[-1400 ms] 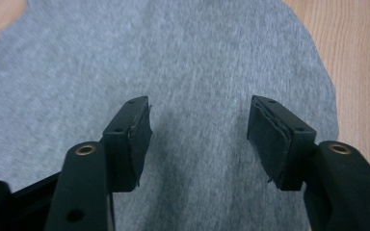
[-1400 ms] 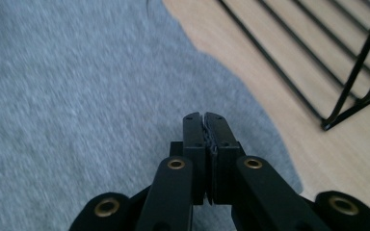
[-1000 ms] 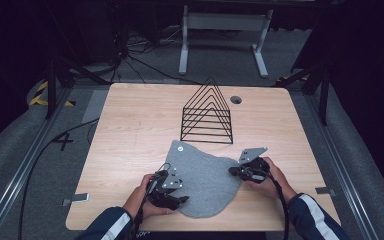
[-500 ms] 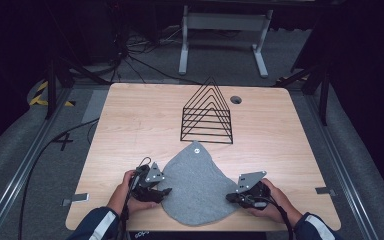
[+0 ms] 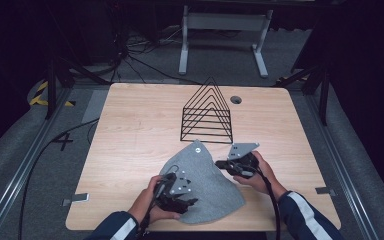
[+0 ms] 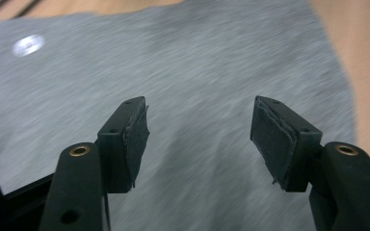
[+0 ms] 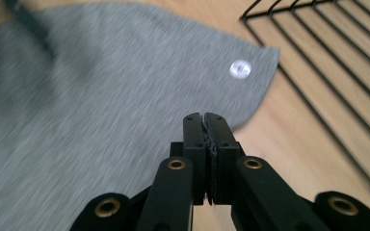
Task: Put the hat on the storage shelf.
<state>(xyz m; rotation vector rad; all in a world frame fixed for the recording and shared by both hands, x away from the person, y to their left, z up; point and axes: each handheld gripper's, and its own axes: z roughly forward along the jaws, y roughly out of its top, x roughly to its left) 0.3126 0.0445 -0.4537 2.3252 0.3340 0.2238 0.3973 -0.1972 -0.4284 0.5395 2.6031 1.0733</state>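
Lying flat on the near half of the table (image 5: 130, 130), just in front of the wire rack (image 5: 207, 114), the grey cloth (image 5: 207, 182) has the left tongs (image 5: 180, 197) over its near-left part with jaws wide apart and empty, while the right tongs (image 5: 226, 164) sit at its right edge pressed fully together; whether they pinch any fabric I cannot tell. If they hold nothing, a pull would leave the cloth behind. The right gripper view shows the cloth's white button (image 7: 240, 68) beside the rack's base, unclear from above.
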